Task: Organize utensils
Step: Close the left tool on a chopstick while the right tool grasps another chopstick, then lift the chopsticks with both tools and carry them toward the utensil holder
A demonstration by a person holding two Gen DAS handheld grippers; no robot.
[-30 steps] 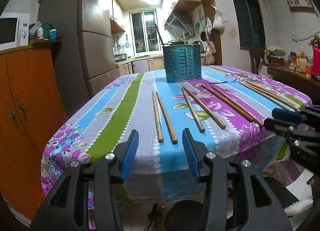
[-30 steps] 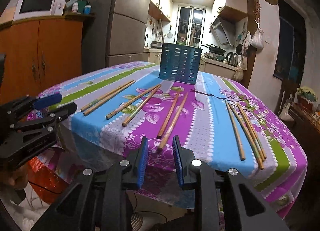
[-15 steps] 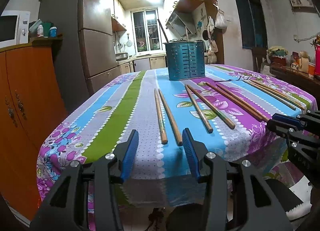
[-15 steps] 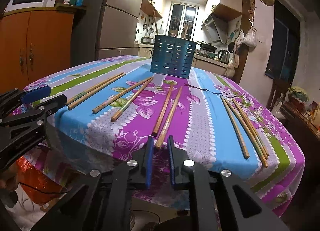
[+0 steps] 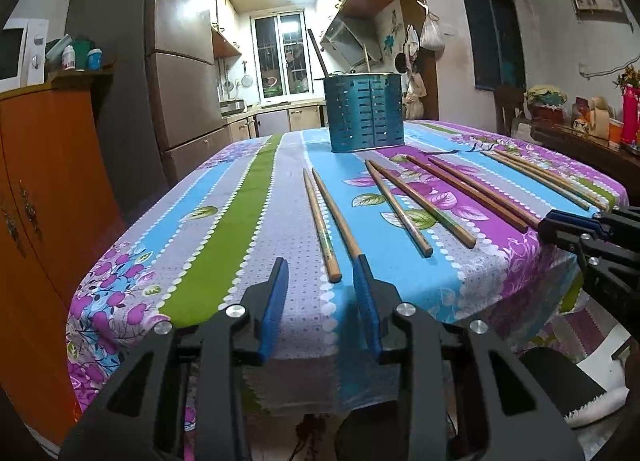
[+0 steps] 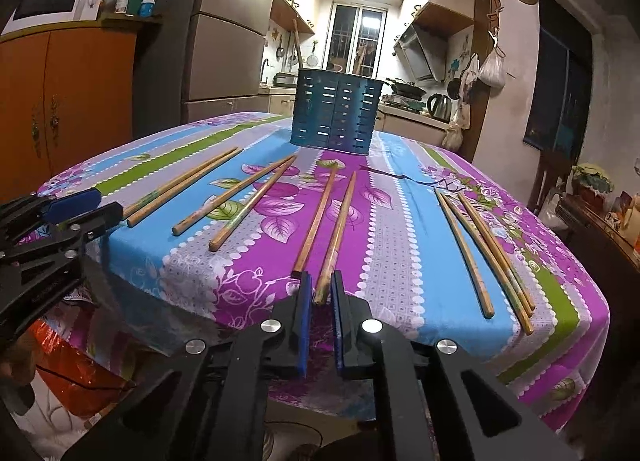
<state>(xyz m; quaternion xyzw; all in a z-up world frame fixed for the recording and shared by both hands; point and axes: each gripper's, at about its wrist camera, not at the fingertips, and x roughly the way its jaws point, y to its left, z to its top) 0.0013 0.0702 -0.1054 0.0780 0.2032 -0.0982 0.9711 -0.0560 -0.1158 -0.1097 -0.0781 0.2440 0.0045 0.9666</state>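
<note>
Two hand-held grippers work the near edge of a table [image 5: 208, 237] under a floral cloth, where pairs of wooden chopsticks lie in a fan before a blue slotted utensil holder [image 5: 365, 114] at the far end. The right gripper [image 6: 319, 293] is clamped on the butt of one chopstick [image 6: 335, 237], the right one of the middle pair. The left gripper [image 5: 320, 277] is closing around the butts of the leftmost pair [image 5: 326, 221], its pads not yet pressing. Best practice, arguably: grip squarely near the thick ends, lift level, then tip each stick into the holder.
</note>
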